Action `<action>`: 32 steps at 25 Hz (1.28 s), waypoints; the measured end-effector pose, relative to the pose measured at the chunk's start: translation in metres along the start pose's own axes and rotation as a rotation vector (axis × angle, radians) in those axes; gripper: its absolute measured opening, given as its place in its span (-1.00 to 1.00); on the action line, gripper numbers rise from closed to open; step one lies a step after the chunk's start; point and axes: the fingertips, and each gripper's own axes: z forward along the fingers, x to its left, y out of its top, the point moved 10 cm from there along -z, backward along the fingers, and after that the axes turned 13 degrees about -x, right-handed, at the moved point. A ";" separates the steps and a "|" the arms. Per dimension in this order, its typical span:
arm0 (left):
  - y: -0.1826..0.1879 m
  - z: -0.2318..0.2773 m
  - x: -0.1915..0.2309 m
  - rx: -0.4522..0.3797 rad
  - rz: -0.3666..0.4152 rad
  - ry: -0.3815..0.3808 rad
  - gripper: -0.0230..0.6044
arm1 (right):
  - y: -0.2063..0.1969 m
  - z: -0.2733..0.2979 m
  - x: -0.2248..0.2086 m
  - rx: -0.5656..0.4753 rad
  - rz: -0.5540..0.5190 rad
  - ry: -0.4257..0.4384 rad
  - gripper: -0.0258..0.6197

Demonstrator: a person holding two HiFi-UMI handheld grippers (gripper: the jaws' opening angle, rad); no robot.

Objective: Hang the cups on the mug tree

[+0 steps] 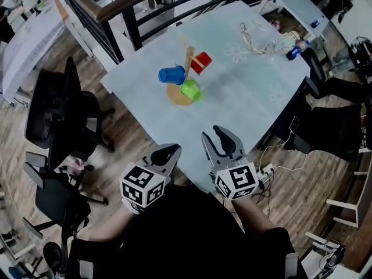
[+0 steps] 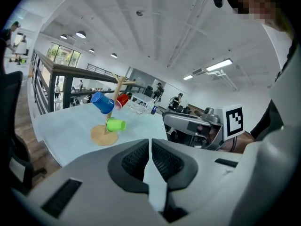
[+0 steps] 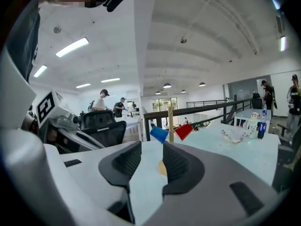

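A wooden mug tree [image 1: 188,63] stands mid-table with a blue cup [image 1: 172,74], a red cup [image 1: 201,61] and a green cup [image 1: 191,89] hanging on its pegs. Both grippers are held back at the table's near edge, well short of the tree. My left gripper [image 1: 168,151] is shut, its pads together with nothing between them [image 2: 150,152]. My right gripper [image 1: 221,138] is open and empty [image 3: 151,157]. In the right gripper view the blue cup [image 3: 159,133] and the red cup [image 3: 183,131] show beyond the jaws. The left gripper view shows the green cup [image 2: 115,124] low on the tree.
The pale table [image 1: 250,92] also carries a beaded cord [image 1: 261,42] and a bottle [image 1: 296,50] at its far right. Black office chairs [image 1: 58,115] stand at the left, another chair [image 1: 337,127] at the right. A dark railing [image 1: 145,4] runs behind the table.
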 end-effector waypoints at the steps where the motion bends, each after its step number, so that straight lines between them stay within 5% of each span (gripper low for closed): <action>1: 0.001 0.002 -0.004 0.003 0.014 -0.003 -0.83 | 0.005 -0.004 0.000 -0.024 0.013 0.007 -0.44; 9: 0.006 0.019 -0.038 0.050 0.100 -0.013 -0.83 | 0.025 -0.035 -0.003 -0.159 0.108 0.073 -0.75; 21: 0.013 0.040 -0.052 0.037 0.123 -0.018 -0.83 | 0.016 -0.049 -0.012 -0.118 0.169 0.148 -0.82; 32: 0.011 0.049 -0.054 0.032 0.108 -0.024 -0.83 | 0.012 -0.053 -0.022 -0.076 0.140 0.076 -0.83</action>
